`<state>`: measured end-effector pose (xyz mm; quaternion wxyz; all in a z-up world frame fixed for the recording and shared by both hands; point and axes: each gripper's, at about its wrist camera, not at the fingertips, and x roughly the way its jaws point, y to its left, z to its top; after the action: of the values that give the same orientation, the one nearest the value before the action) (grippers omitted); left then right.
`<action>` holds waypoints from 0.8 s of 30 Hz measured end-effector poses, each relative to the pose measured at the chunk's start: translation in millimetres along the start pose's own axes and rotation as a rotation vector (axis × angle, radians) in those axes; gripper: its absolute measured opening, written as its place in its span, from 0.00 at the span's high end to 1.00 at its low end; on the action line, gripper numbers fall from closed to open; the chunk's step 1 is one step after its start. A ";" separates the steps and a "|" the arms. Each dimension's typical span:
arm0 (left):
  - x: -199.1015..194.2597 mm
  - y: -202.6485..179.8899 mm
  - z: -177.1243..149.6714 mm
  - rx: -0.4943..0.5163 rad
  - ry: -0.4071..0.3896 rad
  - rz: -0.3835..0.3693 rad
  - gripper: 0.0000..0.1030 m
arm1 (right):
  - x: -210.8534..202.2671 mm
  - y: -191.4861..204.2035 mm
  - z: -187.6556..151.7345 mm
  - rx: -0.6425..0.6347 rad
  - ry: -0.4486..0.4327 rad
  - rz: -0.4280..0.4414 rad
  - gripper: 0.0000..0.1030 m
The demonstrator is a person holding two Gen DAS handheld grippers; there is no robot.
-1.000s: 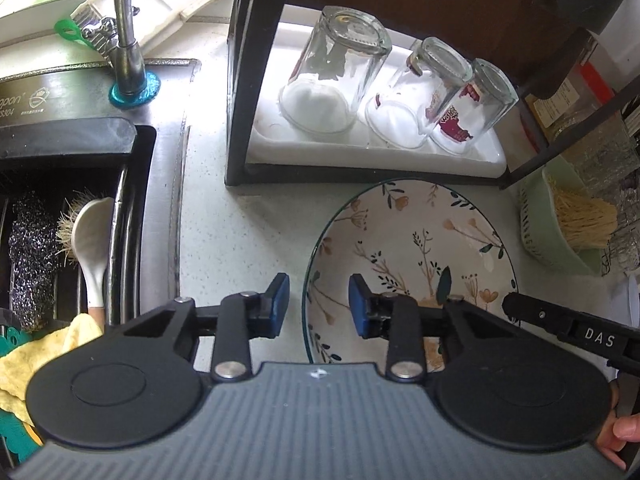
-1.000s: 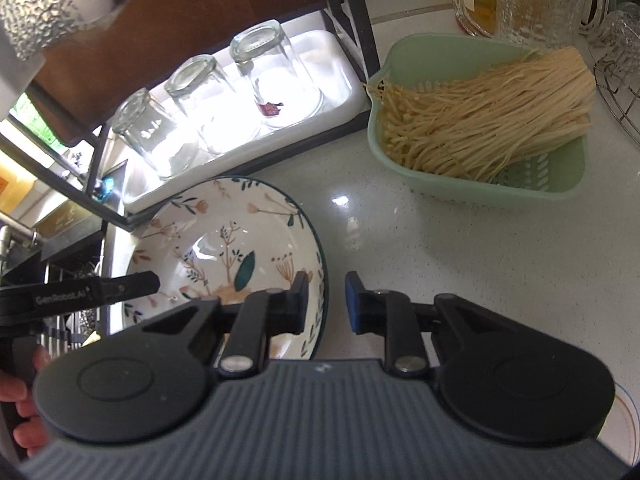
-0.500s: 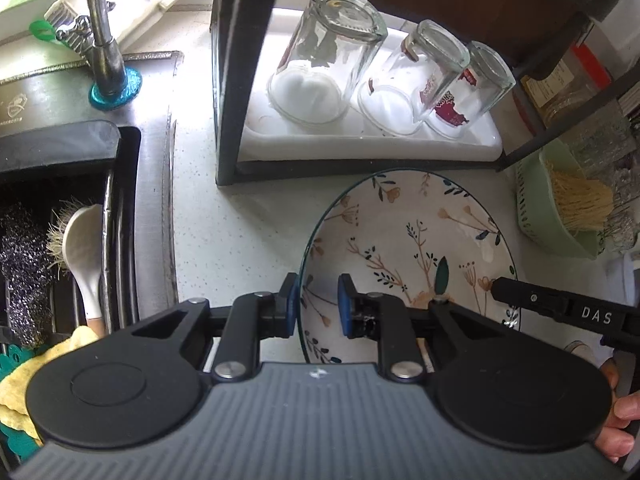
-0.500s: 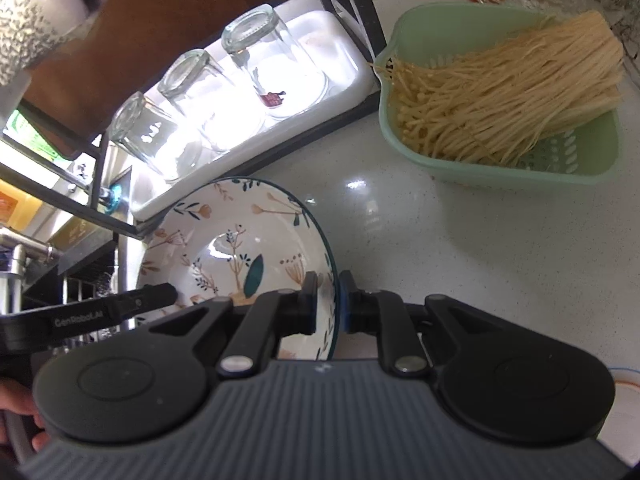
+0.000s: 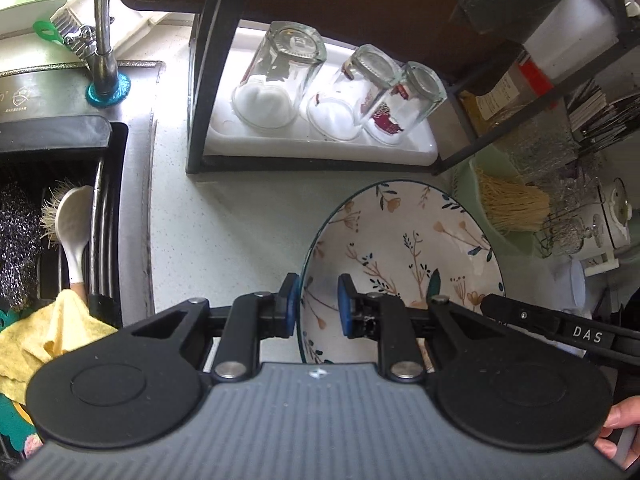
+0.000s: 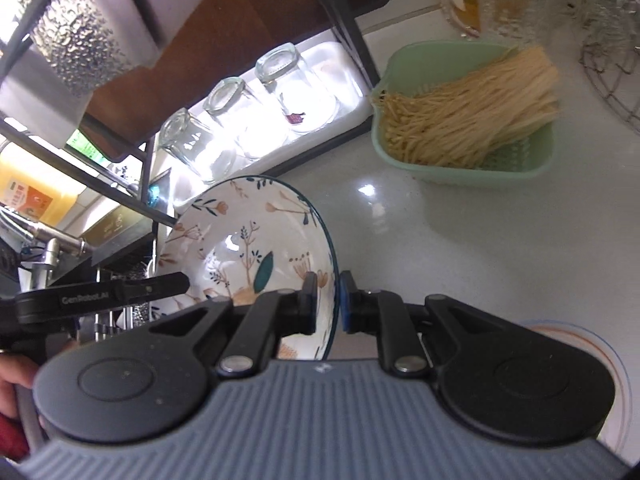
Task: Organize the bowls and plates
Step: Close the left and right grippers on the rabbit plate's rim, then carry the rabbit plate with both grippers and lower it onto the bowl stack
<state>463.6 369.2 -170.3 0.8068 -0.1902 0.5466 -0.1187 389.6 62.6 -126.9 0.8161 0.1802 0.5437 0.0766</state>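
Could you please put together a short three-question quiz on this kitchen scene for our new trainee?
1. True or false: both hand-held grippers clamp the floral plate's rim, the left hand-held gripper on one side, the right hand-held gripper on the other.
2. How many glasses stand upside down on the white tray? A) two B) three C) four
3. What fills the green basket?

Key: 1 true; 2 B; 3 noodles.

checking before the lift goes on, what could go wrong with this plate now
Both the left gripper and the right gripper pinch only the thin rim of the floral plate, so it may slip or tilt. Carried forward, it could knock the upturned glasses on the rack.
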 end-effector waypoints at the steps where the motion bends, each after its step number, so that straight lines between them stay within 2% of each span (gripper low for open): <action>1: -2.3 -5.3 -2.3 0.011 -0.004 -0.001 0.77 | -5.9 -0.2 -1.9 0.005 -0.002 -0.005 0.86; 3: -4.9 -11.8 -6.2 -0.009 -0.006 0.005 0.77 | -18.3 -1.6 -6.5 0.015 -0.016 -0.001 0.86; 8: -5.6 -28.3 -21.1 -0.005 -0.038 -0.041 0.77 | -41.7 -17.7 -22.5 0.061 -0.066 0.003 0.86; 11: -3.2 -41.2 -35.3 -0.041 -0.022 -0.059 0.77 | -53.9 -29.5 -35.1 0.062 -0.100 -0.013 0.86; 13: -6.2 -56.5 -46.1 0.000 -0.026 -0.044 0.77 | -62.2 -41.1 -42.4 0.098 -0.097 -0.007 0.86; 18: -3.4 -82.4 -60.6 0.030 -0.002 -0.070 0.77 | -82.5 -66.6 -57.8 0.120 -0.119 0.004 0.86; 24: 9.6 -124.6 -78.3 0.078 0.018 -0.083 0.77 | -103.1 -100.9 -68.1 0.141 -0.121 -0.031 0.86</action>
<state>396.6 239.4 -149.8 0.8030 -0.1799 0.5406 -0.1750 279.2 -49.3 -99.8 0.8338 0.2329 0.5004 0.0145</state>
